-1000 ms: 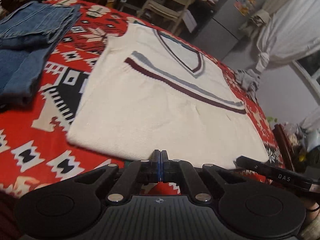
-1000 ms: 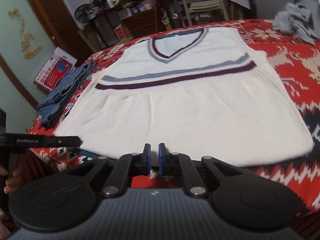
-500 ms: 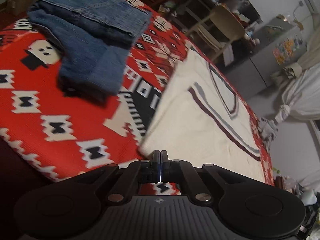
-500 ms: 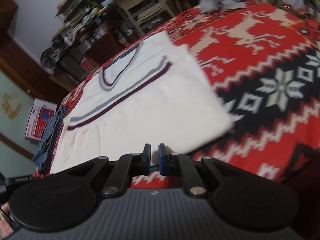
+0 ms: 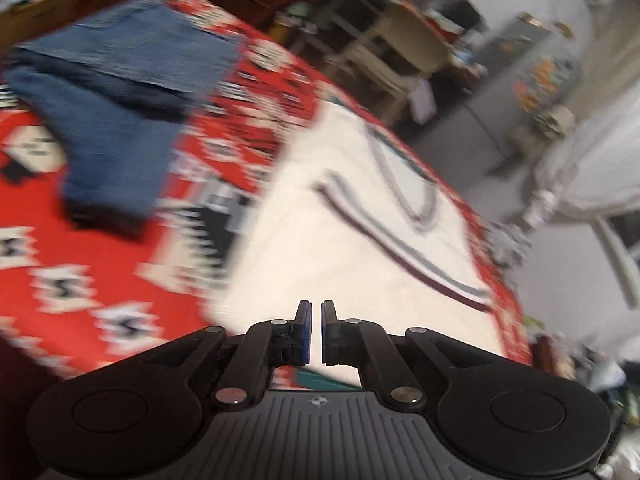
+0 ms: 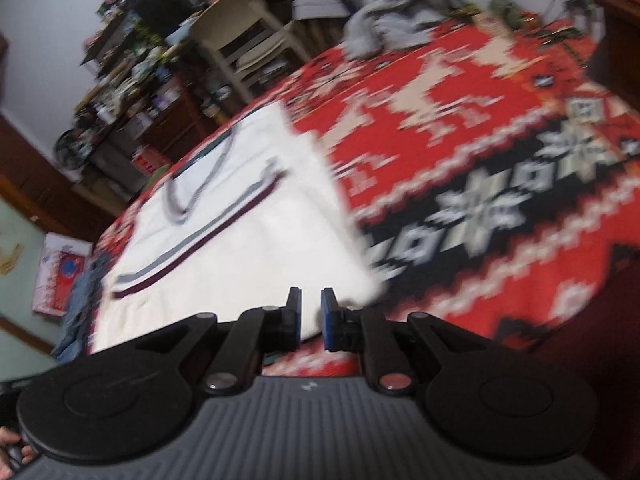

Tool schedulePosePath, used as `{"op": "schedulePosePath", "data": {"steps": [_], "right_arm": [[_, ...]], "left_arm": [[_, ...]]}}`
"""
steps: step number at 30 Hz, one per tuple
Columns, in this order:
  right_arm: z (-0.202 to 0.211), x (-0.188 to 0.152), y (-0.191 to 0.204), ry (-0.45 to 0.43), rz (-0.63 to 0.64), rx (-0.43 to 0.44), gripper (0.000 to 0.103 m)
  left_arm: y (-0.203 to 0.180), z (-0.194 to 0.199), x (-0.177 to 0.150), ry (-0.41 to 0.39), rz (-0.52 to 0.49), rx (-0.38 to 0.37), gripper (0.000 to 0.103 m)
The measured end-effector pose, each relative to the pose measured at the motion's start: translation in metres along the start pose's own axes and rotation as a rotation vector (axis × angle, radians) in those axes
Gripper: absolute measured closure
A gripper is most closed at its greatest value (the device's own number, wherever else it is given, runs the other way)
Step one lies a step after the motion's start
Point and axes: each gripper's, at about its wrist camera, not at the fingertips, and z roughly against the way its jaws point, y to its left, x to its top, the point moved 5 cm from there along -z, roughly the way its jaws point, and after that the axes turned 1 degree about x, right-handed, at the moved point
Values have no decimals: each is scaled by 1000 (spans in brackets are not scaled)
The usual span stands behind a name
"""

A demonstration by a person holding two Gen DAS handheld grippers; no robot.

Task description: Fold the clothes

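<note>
The cream vest [image 5: 360, 248] lies flat on the red patterned worktop [image 6: 500, 128], along its near edge, with folded jeans [image 5: 116, 120] apart toward the left edge. Left tongs [image 5: 316, 330] and right tongs [image 6: 310, 318] stand slightly spread, pinching nothing.

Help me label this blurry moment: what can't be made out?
Blanket pattern: left wrist view, motion-blurred.
Jeans: right wrist view, small, blurred, at the left edge.
Shelf clutter: right wrist view, too small.
Grey garment: right wrist view, crumpled, type unclear.
</note>
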Motion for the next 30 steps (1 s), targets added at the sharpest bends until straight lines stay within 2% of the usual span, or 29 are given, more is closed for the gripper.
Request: {"op": "schedulePosePath", "data": {"steps": [4,10,15,17,20,22,25,30], "right_arm": [[-30,-26,34,86,-8,104,91],[-66,-56,82,182,41,218,91],[-78,-63,93,202,36,252,92],[-78,-61,87,198,13,250,95],[-76,-60,81,193,-11,241,94],[-74,-60,85,199,6,239,90],[-77,-59,98,212,56,257,90],[-92,-60,111,234,69,263,90]], "left_arm": [[-33,-38,-23,119,-14,-117,100],[-65,-78,-56,222,-58,-194,100],[-64,-84,-60,232,-85,-158,100],[-56,-80,-58,220,-55,-152,100],[-49,-72,-51,196,-11,-153,100],[-52,-69,-50,181,-17,-159,100],[-58,-69,-50,175,-37,-175,100],[-49,-73,-51,190,-27,-129,100]]}}
